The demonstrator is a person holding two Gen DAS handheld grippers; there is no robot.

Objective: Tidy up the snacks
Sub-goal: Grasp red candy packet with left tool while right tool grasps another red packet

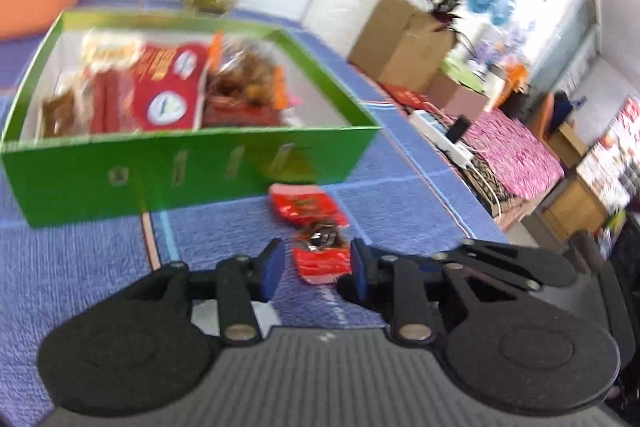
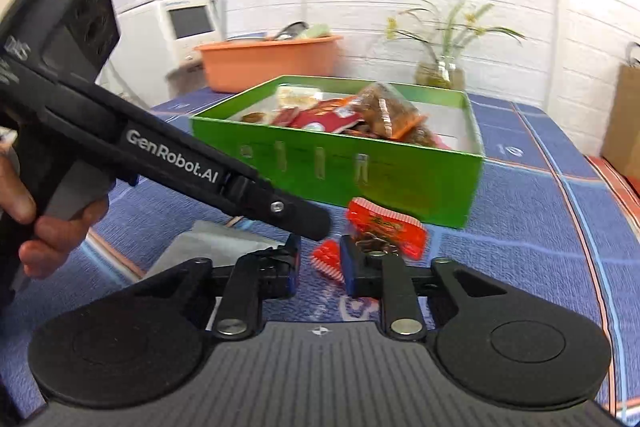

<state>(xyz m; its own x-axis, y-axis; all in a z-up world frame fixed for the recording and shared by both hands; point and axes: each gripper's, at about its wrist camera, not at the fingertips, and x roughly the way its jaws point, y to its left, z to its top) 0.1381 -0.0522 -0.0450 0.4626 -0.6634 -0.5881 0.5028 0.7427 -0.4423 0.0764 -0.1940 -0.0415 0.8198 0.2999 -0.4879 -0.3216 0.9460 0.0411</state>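
Two tongs flank one packet [image 1: 306,207]: right tongs [image 2: 320,265] slack, left tongs [image 1: 318,261] grip unclear; pinch with one, lift into box [image 1: 192,163].

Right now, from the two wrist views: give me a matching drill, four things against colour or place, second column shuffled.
Things:
1 box
2 loose packet
3 basin
4 plant

Colour or place:
A orange, behind the box
B green, filled with snacks
C stands in a glass vase
D red, on the cloth in front of the box

Pairs: 1-B, 2-D, 3-A, 4-C
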